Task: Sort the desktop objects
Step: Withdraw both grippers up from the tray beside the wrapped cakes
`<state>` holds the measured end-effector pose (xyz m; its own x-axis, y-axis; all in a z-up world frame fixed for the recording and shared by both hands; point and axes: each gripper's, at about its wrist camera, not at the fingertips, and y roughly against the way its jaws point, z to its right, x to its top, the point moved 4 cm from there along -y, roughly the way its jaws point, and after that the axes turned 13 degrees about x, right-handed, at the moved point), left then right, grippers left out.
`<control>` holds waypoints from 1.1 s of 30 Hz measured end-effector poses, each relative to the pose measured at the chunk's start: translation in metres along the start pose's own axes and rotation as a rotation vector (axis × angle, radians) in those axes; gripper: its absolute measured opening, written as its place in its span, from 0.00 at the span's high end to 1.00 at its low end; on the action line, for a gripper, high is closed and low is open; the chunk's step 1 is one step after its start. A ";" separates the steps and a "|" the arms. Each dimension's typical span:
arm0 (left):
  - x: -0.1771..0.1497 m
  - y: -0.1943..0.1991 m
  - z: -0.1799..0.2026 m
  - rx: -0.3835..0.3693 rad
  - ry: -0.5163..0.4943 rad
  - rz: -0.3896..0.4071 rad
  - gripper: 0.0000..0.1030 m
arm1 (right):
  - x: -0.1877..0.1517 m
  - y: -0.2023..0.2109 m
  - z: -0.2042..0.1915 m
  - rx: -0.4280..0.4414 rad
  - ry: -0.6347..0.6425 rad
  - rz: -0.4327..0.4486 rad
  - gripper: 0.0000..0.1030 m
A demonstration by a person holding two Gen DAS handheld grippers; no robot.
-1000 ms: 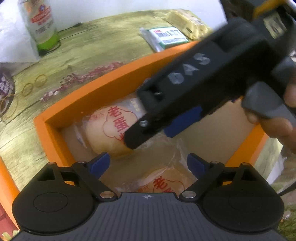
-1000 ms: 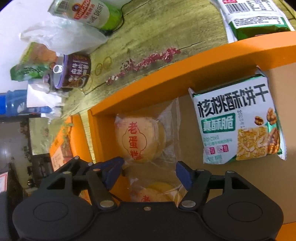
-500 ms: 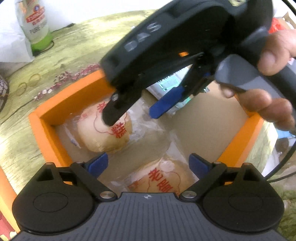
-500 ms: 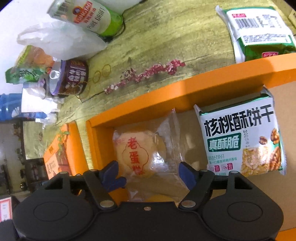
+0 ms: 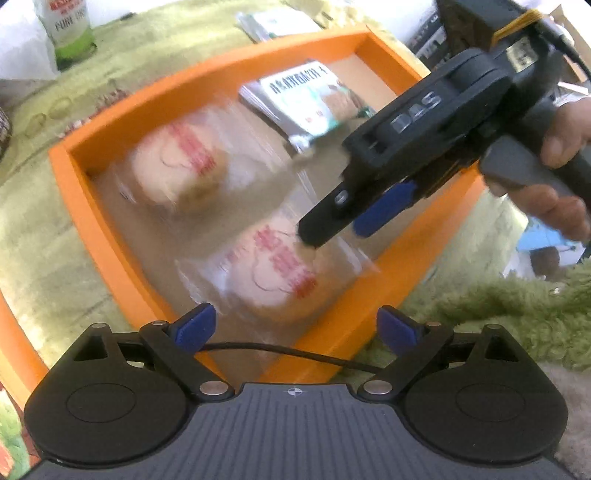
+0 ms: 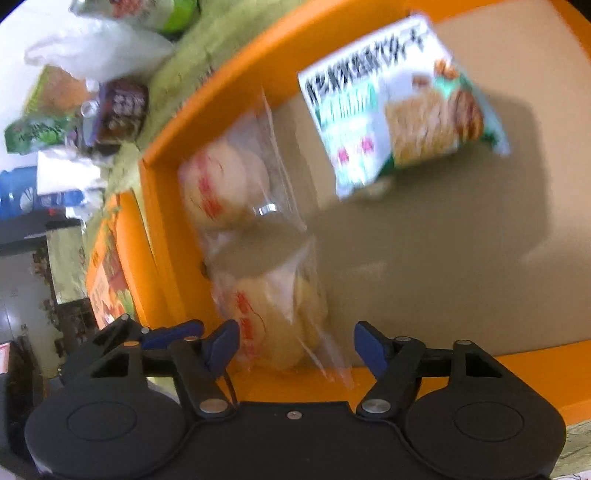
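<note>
The left gripper [image 5: 295, 326] hovered with its blue-padded fingers spread wide and nothing between them, poised above the near edge of an orange tray [image 5: 207, 79]. A black cable [image 5: 295, 354] ran across just in front of it. The right gripper [image 5: 334, 230], held in a bare hand [image 5: 561, 173], reached in from the right, its fingers also parted and gripping nothing; its dark fingertip lay over the near cake packet [image 5: 275, 275], though the blur made it impossible to tell whether it touched the wrapper. From the right wrist camera, that gripper [image 6: 295, 347] stood wide open with the same packet [image 6: 273, 325] lying between and ahead of its pads.

Inside the tray [image 6: 177, 125], two clear-wrapped round cakes with red print lay side by side along one wall: the near one and a far cake packet [image 5: 177, 170]. A green-and-white biscuit packet [image 6: 399, 107] lay flat on the tray's brown floor, apart from the cakes, toward the far wall.

Outside the tray, a green-labelled can [image 5: 70, 33] stood on the tabletop, with another green packet [image 5: 277, 22] beyond the far rim. A dark tub [image 6: 123, 107] and a white plastic bag [image 6: 96, 51] sat farther off.
</note>
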<state>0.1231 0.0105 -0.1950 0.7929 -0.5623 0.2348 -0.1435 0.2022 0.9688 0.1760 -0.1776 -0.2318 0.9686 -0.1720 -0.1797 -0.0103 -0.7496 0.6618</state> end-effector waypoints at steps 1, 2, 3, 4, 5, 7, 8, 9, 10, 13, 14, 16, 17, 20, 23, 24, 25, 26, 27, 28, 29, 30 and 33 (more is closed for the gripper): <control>0.000 -0.002 0.001 -0.002 0.004 -0.005 0.08 | -0.001 -0.004 0.000 -0.002 0.008 -0.010 0.38; 0.000 -0.004 0.001 -0.005 0.010 -0.008 0.08 | -0.001 -0.007 0.000 -0.003 0.019 -0.018 0.40; 0.000 -0.006 0.002 -0.008 0.017 -0.011 0.08 | -0.001 -0.010 -0.001 -0.004 0.030 -0.026 0.41; 0.000 -0.006 0.002 -0.008 0.023 -0.012 0.08 | -0.001 -0.012 -0.002 -0.008 0.040 -0.030 0.41; 0.000 -0.006 0.003 -0.007 0.027 -0.012 0.08 | -0.001 -0.013 -0.003 -0.008 0.051 -0.030 0.44; 0.001 -0.006 0.004 -0.004 0.032 -0.010 0.08 | 0.001 -0.014 -0.004 -0.004 0.071 -0.026 0.46; 0.001 -0.006 0.004 -0.002 0.036 -0.008 0.08 | 0.001 -0.014 -0.005 -0.002 0.079 -0.023 0.46; 0.002 -0.006 0.004 0.001 0.039 -0.006 0.08 | 0.002 -0.013 -0.006 0.000 0.087 -0.020 0.48; 0.003 -0.005 0.004 0.003 0.041 -0.004 0.08 | 0.002 -0.013 -0.007 0.004 0.093 -0.019 0.50; 0.006 -0.005 0.004 0.008 0.050 0.001 0.08 | 0.004 -0.014 -0.009 0.010 0.106 -0.018 0.50; 0.007 -0.004 0.004 0.009 0.053 0.002 0.08 | 0.005 -0.014 -0.009 0.011 0.109 -0.018 0.50; 0.007 -0.004 0.003 0.014 0.058 0.004 0.08 | 0.005 -0.013 -0.009 0.014 0.115 -0.014 0.50; 0.007 -0.005 0.003 0.016 0.061 0.004 0.08 | 0.005 -0.012 -0.009 0.016 0.122 -0.011 0.50; 0.007 -0.003 0.003 0.021 0.065 0.001 0.08 | 0.008 -0.013 -0.009 0.024 0.136 -0.002 0.50; 0.007 0.000 0.004 0.026 0.061 -0.001 0.08 | 0.008 -0.008 -0.007 0.029 0.130 0.003 0.48; 0.007 0.002 0.004 0.029 0.061 0.001 0.08 | 0.007 -0.002 -0.007 0.032 0.126 0.007 0.44; 0.008 0.003 0.004 0.032 0.062 0.004 0.08 | 0.006 0.004 -0.006 0.037 0.121 0.012 0.41; 0.009 0.005 0.003 0.037 0.065 0.008 0.08 | 0.006 0.014 -0.005 0.040 0.120 0.031 0.40; 0.010 0.009 0.001 0.045 0.068 0.014 0.08 | 0.005 0.025 -0.005 0.044 0.121 0.057 0.38; 0.012 0.012 0.000 0.051 0.071 0.022 0.08 | 0.006 0.037 -0.004 0.047 0.126 0.094 0.36; 0.014 0.015 -0.001 0.056 0.072 0.031 0.08 | 0.007 0.051 -0.003 0.048 0.132 0.140 0.34; 0.017 0.017 -0.001 0.058 0.070 0.040 0.08 | 0.009 0.065 -0.001 0.041 0.138 0.194 0.33; 0.033 0.018 0.002 0.069 0.045 0.066 0.08 | 0.025 0.097 0.007 -0.020 0.171 0.332 0.33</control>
<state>0.1454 -0.0056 -0.1693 0.8062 -0.5124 0.2957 -0.2353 0.1809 0.9549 0.1976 -0.2590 -0.1776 0.9408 -0.2931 0.1702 -0.3276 -0.6580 0.6781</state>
